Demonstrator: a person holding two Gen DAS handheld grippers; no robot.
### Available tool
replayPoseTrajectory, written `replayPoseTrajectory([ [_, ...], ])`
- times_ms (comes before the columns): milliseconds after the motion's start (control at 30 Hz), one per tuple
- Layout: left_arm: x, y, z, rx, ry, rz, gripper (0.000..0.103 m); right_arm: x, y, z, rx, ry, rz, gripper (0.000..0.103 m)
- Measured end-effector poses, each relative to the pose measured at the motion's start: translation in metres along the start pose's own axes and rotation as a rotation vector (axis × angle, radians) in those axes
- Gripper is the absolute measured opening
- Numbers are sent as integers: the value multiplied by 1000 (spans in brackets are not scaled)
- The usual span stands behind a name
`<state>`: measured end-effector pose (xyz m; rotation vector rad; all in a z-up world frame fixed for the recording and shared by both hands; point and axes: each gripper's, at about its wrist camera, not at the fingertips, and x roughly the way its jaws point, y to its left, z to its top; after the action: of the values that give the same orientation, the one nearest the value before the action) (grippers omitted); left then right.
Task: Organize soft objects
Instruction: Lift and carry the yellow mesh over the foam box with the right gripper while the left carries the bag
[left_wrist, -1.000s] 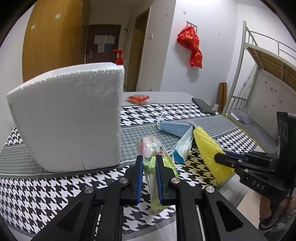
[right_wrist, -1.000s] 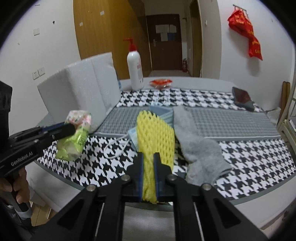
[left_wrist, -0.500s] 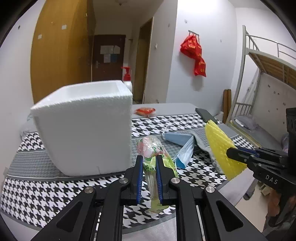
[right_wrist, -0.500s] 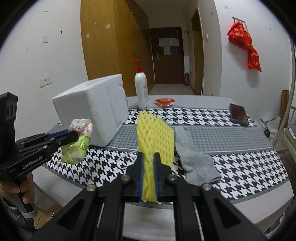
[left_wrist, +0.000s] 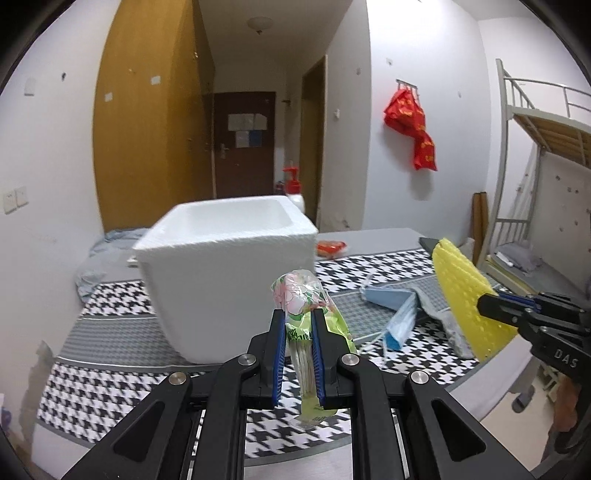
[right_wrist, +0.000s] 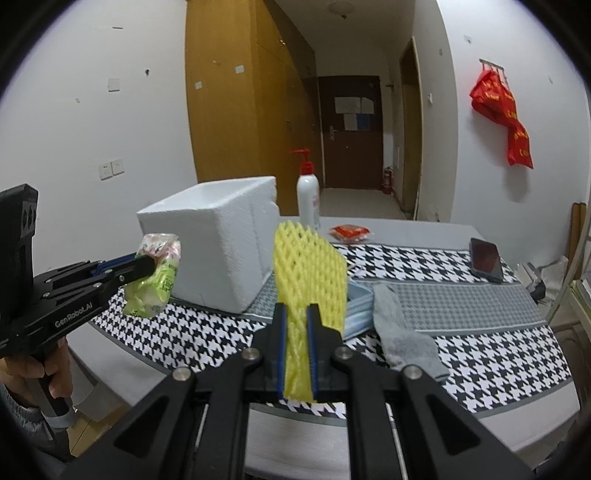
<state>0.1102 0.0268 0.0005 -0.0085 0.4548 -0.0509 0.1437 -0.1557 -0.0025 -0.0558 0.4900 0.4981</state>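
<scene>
Left gripper (left_wrist: 298, 325) clamped on a green packet (left_wrist: 308, 314), jaws pressed against its sides, packet standing up between them and poking out beyond the tips, clear of the table (left_wrist: 122, 373). Just ahead of these jaws and slightly left, an open white foam box (left_wrist: 225, 273), blurred, so inside hard to make out. Right of the jaws, lying on the table: a blue mask (left_wrist: 399, 314).

Right gripper (right_wrist: 296, 332) clamped on a yellow foam net (right_wrist: 308, 273), jaws tight together on its lower part, net fanning up and forward past the tips, off the table too. Directly behind the net, the mask; right of the jaws, a grey sock (right_wrist: 402, 332) flat on the table. Further ahead, a pump bottle (right_wrist: 307, 199), a red packet (right_wrist: 349, 232) and, far right, a phone (right_wrist: 487, 259). Foam box ahead-left of the jaws, beyond the left gripper's packet.
</scene>
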Motion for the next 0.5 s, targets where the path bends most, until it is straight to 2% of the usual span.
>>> replayPoseTrajectory([
  [500, -28, 24, 5, -20, -58, 92, 14, 5, 36, 19, -75, -41, 93, 13],
])
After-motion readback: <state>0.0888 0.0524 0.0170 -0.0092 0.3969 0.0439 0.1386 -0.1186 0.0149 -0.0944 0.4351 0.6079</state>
